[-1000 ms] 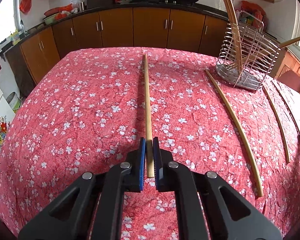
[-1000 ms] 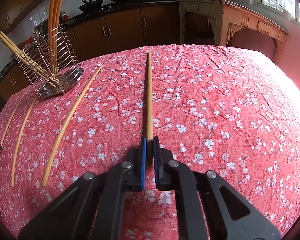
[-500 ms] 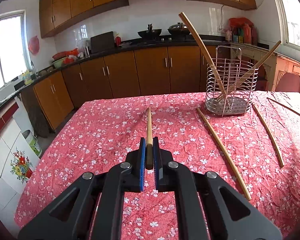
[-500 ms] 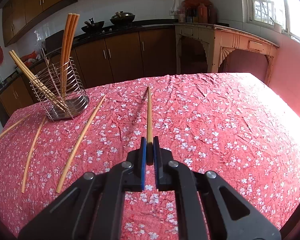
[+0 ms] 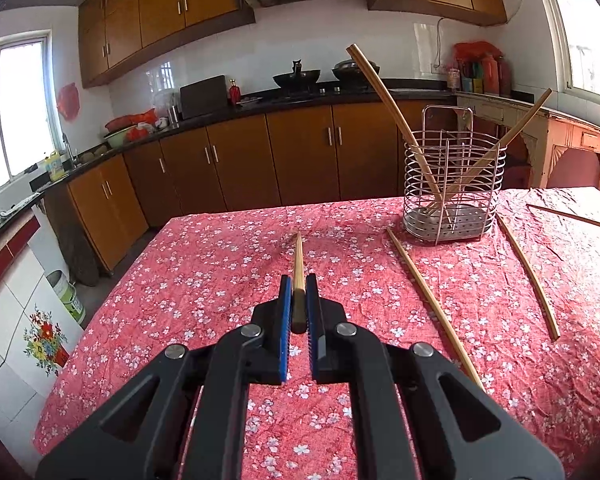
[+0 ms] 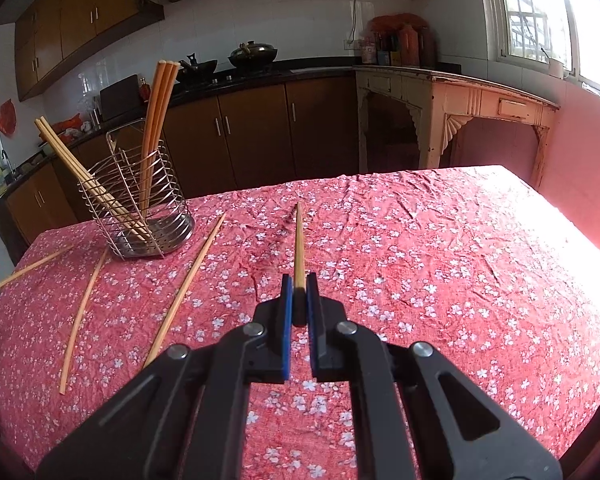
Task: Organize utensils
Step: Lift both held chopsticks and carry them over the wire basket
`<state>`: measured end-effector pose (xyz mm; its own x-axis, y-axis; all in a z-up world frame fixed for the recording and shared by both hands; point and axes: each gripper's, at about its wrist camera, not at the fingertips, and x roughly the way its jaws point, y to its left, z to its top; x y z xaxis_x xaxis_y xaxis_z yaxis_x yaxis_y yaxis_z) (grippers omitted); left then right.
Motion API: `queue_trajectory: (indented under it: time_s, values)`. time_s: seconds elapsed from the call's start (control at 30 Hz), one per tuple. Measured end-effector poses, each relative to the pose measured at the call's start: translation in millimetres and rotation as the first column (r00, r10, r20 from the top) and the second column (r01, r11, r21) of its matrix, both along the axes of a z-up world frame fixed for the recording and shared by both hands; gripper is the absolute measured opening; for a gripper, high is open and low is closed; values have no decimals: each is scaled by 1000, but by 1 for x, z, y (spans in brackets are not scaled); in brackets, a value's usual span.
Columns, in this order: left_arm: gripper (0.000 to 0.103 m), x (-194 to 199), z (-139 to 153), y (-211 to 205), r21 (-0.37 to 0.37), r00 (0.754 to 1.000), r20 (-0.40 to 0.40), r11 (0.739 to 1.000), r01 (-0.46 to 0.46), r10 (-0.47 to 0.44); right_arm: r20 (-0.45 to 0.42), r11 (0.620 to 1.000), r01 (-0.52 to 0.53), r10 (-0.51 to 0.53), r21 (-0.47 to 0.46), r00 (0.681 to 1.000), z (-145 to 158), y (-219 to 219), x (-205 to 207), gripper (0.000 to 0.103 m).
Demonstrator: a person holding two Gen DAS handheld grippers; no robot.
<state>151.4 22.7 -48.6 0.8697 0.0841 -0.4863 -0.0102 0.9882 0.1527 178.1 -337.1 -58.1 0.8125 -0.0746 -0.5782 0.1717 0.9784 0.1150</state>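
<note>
My left gripper [image 5: 298, 285] is shut on the thick end of a wooden chopstick [image 5: 298, 256], which points ahead, lifted above the red floral tablecloth [image 5: 204, 280]. My right gripper [image 6: 299, 283] is likewise shut on another chopstick [image 6: 299, 236], held off the cloth. A wire utensil holder [image 5: 454, 184] [image 6: 140, 200] stands upright with several chopsticks [image 6: 158, 120] leaning in it. Two loose chopsticks [image 5: 432, 300] [image 5: 530, 280] lie on the cloth beside the holder, seen in the right wrist view as sticks [image 6: 184, 288] [image 6: 84, 312].
The table's far edge [image 5: 284, 208] drops off toward brown kitchen cabinets [image 5: 300, 152]. A pale side table [image 6: 460, 92] stands beyond the right corner. At the right wrist view's left edge, the other held chopstick [image 6: 32, 268] juts in.
Both chopsticks have come up off the cloth with the grippers, and both views have tilted up from the table toward the kitchen wall. Over the last half second little has moved.
</note>
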Motion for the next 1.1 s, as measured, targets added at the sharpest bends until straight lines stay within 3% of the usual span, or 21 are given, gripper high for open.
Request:
queue_trajectory:
  time_s: [0.53, 0.87, 1.1]
  values:
    - [7, -12, 38, -10, 43, 990, 144, 999, 4, -11, 234, 999, -23, 28, -24, 972, 93, 5, -17, 8]
    - [7, 19, 95, 12, -161, 987, 161, 986, 36, -10, 274, 1000, -20, 23, -14, 961, 122, 7, 0, 8]
    - [7, 31, 115, 19, -212, 984, 176, 977, 34, 4, 282, 999, -36, 33, 4, 959, 135, 8, 11, 8]
